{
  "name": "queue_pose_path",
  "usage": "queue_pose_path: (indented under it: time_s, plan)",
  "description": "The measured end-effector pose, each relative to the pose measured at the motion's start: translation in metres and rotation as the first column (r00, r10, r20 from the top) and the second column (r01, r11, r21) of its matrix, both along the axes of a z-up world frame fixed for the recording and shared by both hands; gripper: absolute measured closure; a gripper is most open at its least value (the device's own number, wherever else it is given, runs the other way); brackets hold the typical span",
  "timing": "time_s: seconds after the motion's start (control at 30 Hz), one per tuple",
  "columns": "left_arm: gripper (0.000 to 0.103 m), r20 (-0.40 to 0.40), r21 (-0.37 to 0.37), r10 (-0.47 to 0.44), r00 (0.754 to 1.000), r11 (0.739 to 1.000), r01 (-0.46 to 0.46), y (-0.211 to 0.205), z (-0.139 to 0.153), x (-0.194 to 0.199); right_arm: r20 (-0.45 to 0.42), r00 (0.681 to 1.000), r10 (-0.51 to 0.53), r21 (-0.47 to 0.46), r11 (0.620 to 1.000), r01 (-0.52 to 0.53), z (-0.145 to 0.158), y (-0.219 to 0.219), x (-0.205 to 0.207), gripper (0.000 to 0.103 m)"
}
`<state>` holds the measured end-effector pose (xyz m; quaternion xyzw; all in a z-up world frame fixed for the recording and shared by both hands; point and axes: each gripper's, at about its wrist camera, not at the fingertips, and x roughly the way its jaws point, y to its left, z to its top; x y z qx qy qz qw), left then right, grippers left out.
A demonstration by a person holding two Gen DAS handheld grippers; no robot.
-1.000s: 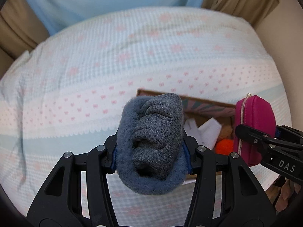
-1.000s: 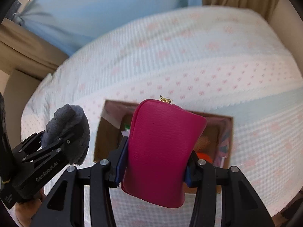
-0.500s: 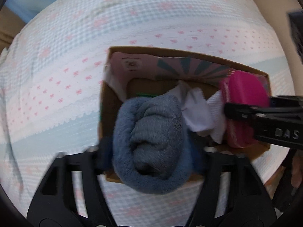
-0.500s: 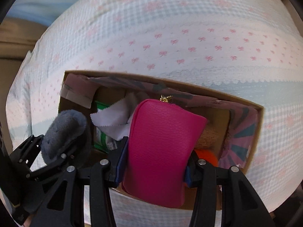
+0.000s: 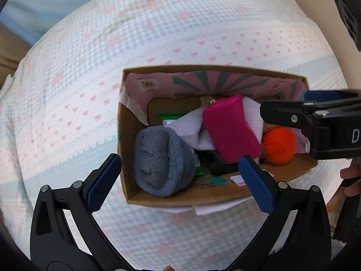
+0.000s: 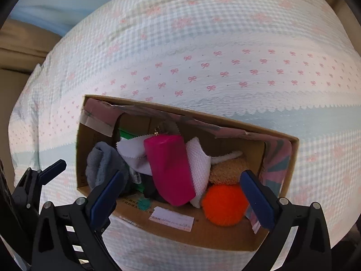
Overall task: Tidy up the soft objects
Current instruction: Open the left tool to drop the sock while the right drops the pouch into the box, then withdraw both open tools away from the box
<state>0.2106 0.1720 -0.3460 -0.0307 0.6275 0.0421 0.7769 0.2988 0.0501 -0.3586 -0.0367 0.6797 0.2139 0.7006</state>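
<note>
A rolled grey fleece sock [image 5: 163,162] lies in the left end of an open cardboard box [image 5: 171,197] on the bed; it also shows in the right wrist view [image 6: 102,164]. A pink zip pouch [image 5: 230,128] lies in the middle of the box [image 6: 203,230], also seen from the right wrist [image 6: 169,169]. My left gripper [image 5: 180,180] is open and empty above the box's near edge. My right gripper [image 6: 182,196] is open and empty above the box; it reaches into the left wrist view from the right [image 5: 315,126].
The box also holds white cloths [image 5: 191,128], an orange pompom [image 6: 225,205], a tan plush [image 6: 227,169] and a green packet [image 5: 171,116]. The box sits on a quilt [image 6: 203,45] with pink bows. Beige upholstery [image 6: 18,52] edges the left.
Both grippers moved over the box and opened. The grey sock dropped from the left gripper and the pink pouch from the right into the box.
</note>
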Motion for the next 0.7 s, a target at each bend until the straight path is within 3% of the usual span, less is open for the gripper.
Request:
queue_pose_path:
  time_s: [0.17, 0.37, 0.53, 0.7]
  plan:
    - [0.0, 0.055, 0.003, 0.01, 0.998, 1.0, -0.01, -0.008, 0.032, -0.008, 0.061, 0.997, -0.048, 0.038, 0.998, 0.046, 0.029, -0.016, -0.011, 0.0]
    - [0.0, 0.158, -0.001, 0.001, 0.987, 1.0, -0.001, -0.036, 0.084, -0.023, 0.198, 0.971, -0.13, 0.075, 0.99, 0.117, 0.092, -0.052, -0.036, 0.0]
    - [0.0, 0.279, -0.015, -0.039, 0.96, 0.999, 0.045, -0.071, 0.139, -0.04, 0.343, 0.911, -0.228, 0.107, 0.973, 0.203, 0.158, -0.102, -0.068, 0.0]
    - [0.0, 0.411, -0.024, -0.064, 0.909, 0.996, 0.081, -0.107, 0.203, -0.062, 0.487, 0.814, -0.315, 0.128, 0.948, 0.291, 0.22, -0.157, -0.118, 0.0]
